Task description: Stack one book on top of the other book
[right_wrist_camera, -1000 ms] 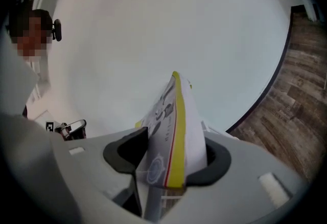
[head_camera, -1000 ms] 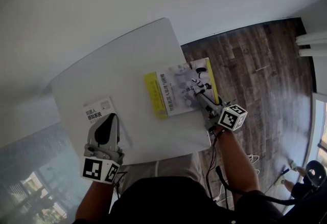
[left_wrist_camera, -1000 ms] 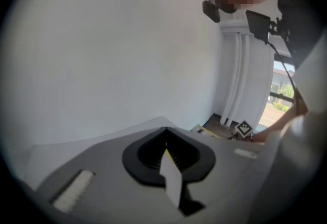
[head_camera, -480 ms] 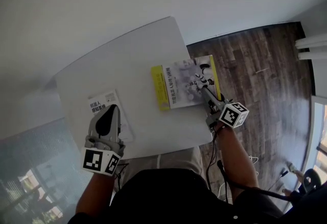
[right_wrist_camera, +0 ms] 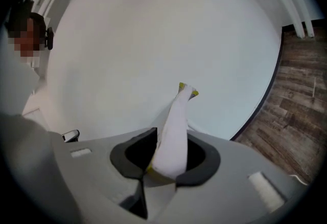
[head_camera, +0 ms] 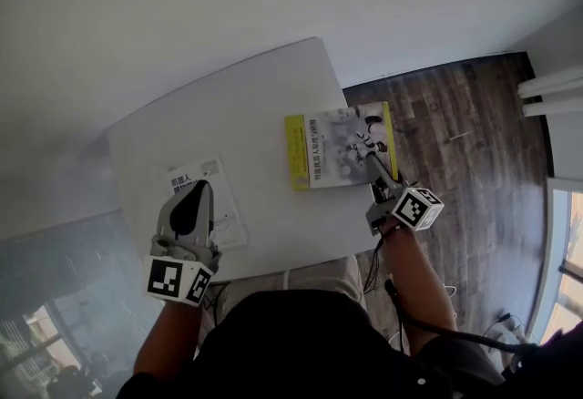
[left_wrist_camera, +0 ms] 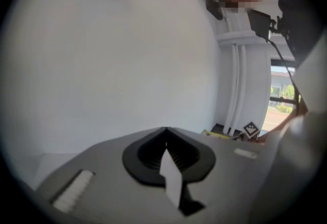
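A white square table [head_camera: 246,106]: right gripper [head_camera: 372,154], jaws just closing, clasps a yellow-spined grey book [head_camera: 332,149]; left gripper [head_camera: 197,189] overlaps a white paperback [head_camera: 219,206].

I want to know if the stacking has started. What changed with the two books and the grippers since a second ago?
The right gripper has just been closing its jaws and now clamps the yellow-spined book, apparently starting to lift it. The left gripper stays over the white book, pinching a thin white edge. The books remain apart, not stacked.

Grey left gripper [head_camera: 202,186] — black-white marker cube [head_camera: 178,281]
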### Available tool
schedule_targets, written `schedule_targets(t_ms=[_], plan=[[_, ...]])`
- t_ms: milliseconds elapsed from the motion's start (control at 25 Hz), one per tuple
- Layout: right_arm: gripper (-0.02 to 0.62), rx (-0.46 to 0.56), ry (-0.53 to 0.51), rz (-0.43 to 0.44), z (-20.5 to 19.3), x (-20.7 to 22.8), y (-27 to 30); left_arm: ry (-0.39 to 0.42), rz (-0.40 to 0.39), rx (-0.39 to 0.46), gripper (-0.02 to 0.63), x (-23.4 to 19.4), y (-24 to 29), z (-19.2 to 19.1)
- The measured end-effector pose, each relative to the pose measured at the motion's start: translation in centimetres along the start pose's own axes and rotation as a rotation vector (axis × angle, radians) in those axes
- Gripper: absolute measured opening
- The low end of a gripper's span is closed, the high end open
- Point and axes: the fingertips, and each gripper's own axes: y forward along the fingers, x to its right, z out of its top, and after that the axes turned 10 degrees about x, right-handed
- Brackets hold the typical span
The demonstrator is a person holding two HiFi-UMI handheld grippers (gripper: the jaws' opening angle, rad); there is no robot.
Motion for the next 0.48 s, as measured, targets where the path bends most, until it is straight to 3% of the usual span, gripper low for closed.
schedule_targets(t_ms=[480], plan=[[0.081, 0.099, -0.016, 0.003, 2.3, -4.2, -0.5, -0.011, 0.032, 0.058, 0.006, -2.5, -4.8, 1.1]])
